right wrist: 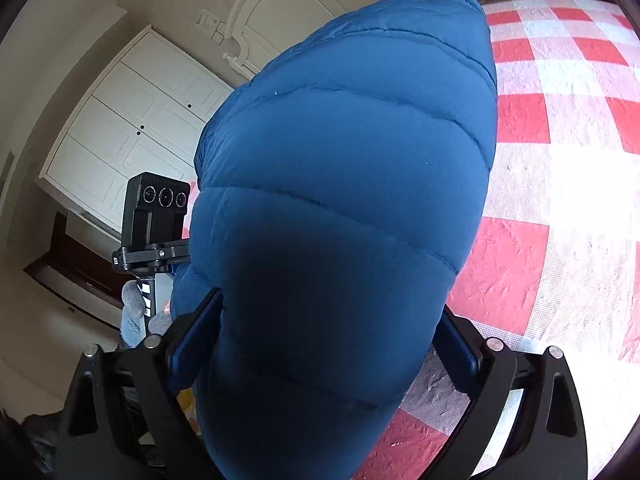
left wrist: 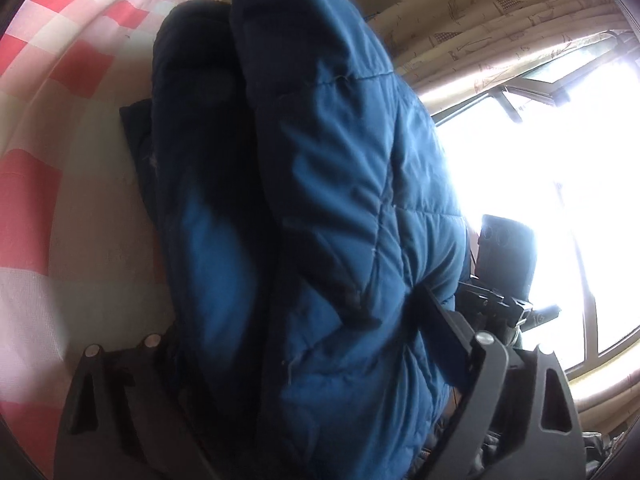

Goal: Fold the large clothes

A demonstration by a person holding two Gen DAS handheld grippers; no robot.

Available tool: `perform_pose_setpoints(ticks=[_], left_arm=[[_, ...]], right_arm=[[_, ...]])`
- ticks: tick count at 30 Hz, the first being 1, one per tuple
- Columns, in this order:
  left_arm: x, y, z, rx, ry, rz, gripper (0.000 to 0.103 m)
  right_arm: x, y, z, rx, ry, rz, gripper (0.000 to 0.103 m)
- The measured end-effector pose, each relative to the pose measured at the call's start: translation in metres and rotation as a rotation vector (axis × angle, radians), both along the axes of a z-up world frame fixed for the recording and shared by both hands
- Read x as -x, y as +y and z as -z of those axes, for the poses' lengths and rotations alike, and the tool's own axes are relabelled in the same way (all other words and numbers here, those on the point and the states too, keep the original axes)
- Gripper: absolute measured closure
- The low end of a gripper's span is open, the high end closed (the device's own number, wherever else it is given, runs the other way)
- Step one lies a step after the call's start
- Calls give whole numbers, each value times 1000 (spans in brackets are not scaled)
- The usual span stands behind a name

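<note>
The jacket (right wrist: 340, 208), a blue quilted puffer, fills the middle of both views, a thick padded bulk of it standing up between each gripper's 2 fingers. In the right wrist view the right gripper (right wrist: 326, 340) has the quilted bulk wedged between its jaws, both blue pads pressed into the fabric, so it is clamped on the jacket with the jaws wide. In the left wrist view the left gripper (left wrist: 292, 320) has a bunched fold of the jacket (left wrist: 320, 200) packed between its jaws; the right-hand finger (left wrist: 444, 320) presses into the fabric, the other is mostly hidden behind it, so whether it grips I cannot tell.

The jacket's lower, darker layers lie on the bed (left wrist: 52, 184), which has a red and white checked cover (right wrist: 560, 168). In the right wrist view the jacket rises over the cover.

Beyond the jacket each view shows the other gripper's camera block (right wrist: 156, 208). A gloved hand (right wrist: 134, 308) holds the handle below it. Behind are white cupboard doors (right wrist: 132, 132), and in the left view a bright window (left wrist: 540, 168) with a curtain (left wrist: 500, 28).
</note>
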State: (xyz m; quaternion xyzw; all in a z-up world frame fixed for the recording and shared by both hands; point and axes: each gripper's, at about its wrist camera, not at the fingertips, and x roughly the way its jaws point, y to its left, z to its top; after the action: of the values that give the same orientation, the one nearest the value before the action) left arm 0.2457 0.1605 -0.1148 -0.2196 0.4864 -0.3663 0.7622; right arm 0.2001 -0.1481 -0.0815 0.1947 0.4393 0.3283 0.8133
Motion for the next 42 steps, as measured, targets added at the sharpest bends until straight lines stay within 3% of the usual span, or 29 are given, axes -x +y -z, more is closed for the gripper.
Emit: perform_pose_setpoints(ticks=[7,14,19,22,25,27,31,33,36,38,42], left_arm=[[13,-28,-23,-7,-121,-72,39],[-64,-98,-39,31,-156,-47,41],[-127,-160,-35,28,-119,-11,41],[-156,-185,-16,1,-78,-9,40],[-164,-182,0,52,-47,-14,30],[-161,-172,1,42,-46,-20,19],[-156,-140,-8,41,-75,-133,16],[-150,-115,-25,46,-122,-270,16],[-142,-109,-63,42,-229,-353,16],[-148,-135,-95,1,-293,-324,15],[-179,-202,-138,-129,-396,-217,3]], right_arm=[[30,8,-23,115,-242,88,33],[6,-43,-51,169,-360,188,36],[-36,-104,-56,183,-331,291,36],[-62,-138,-40,175,-271,331,36],[-73,-161,-19,137,-196,375,31],[-70,-167,-18,95,-155,408,26],[-50,-160,-37,167,-191,512,20],[-27,-149,-56,226,-316,606,19],[-16,-113,-74,321,-462,530,25],[-15,-75,-80,401,-525,432,43],[-24,6,-70,564,-588,230,56]])
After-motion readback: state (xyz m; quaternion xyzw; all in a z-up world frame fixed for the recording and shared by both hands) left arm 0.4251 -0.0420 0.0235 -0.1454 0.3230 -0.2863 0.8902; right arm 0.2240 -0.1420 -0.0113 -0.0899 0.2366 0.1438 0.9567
